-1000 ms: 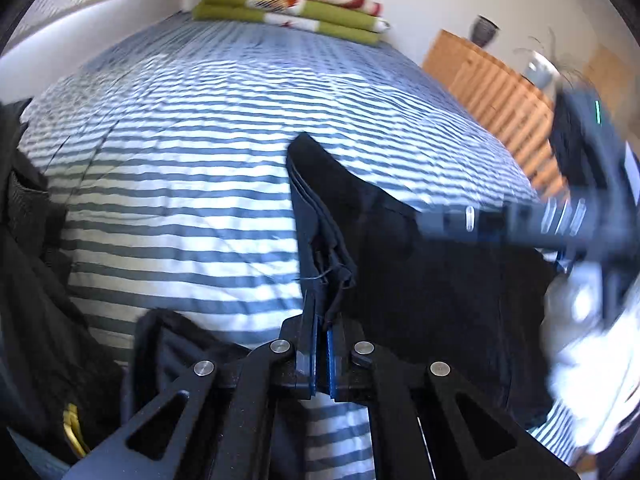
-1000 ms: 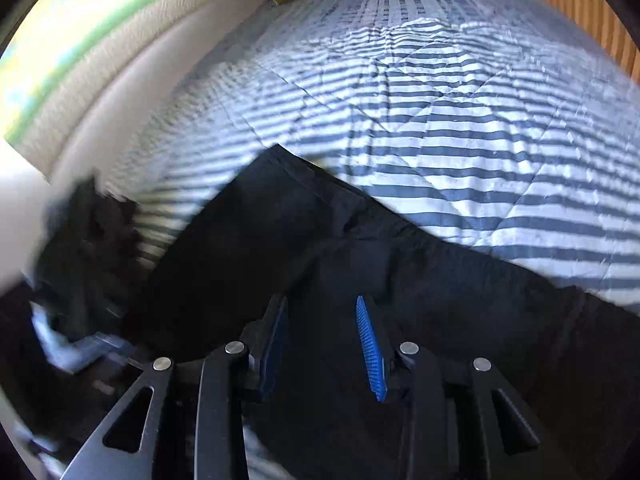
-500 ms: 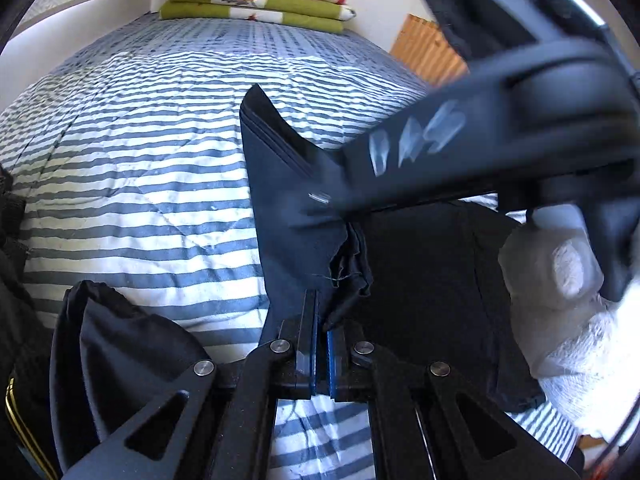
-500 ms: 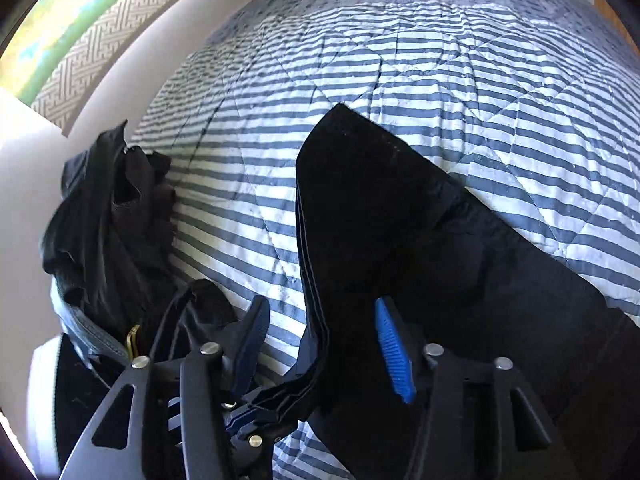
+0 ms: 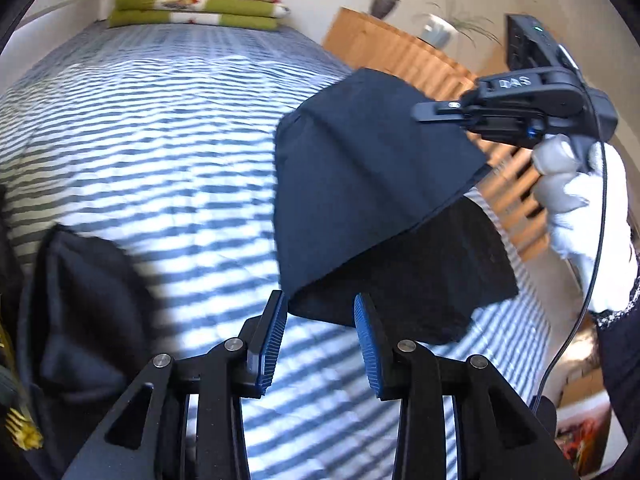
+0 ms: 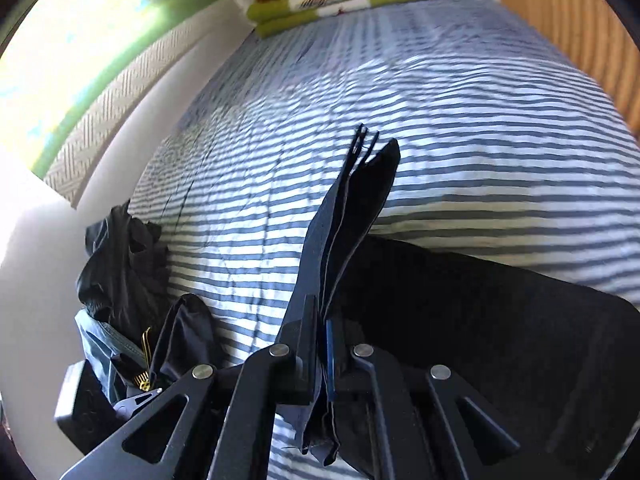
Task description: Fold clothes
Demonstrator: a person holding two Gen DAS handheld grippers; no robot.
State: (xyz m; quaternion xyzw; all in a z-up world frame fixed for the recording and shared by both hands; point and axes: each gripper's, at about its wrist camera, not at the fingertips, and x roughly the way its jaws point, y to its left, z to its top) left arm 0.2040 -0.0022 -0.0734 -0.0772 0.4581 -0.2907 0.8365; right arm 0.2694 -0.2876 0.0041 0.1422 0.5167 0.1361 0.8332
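Note:
A dark navy garment (image 5: 360, 184) lies on the striped bed, one end lifted and folded back over the rest. In the left wrist view my right gripper (image 5: 424, 114), held by a white-gloved hand (image 5: 576, 208), pinches the raised edge. In the right wrist view that gripper (image 6: 320, 320) is shut on the garment's layered edge (image 6: 344, 216), which rises ahead of the fingers while the rest (image 6: 500, 320) lies flat to the right. My left gripper (image 5: 320, 320) is open just in front of the garment's near fold, with nothing between its blue pads.
A crumpled pile of dark clothes (image 6: 120, 264) sits at the bed's left edge, also as a dark heap (image 5: 80, 304). Folded green and red blankets (image 5: 200, 6) lie at the head of the bed. A wooden slatted cabinet (image 5: 400, 56) stands to the right.
My left gripper let go of the garment and opened. My right gripper closed on the garment's edge and lifted it up and to the right.

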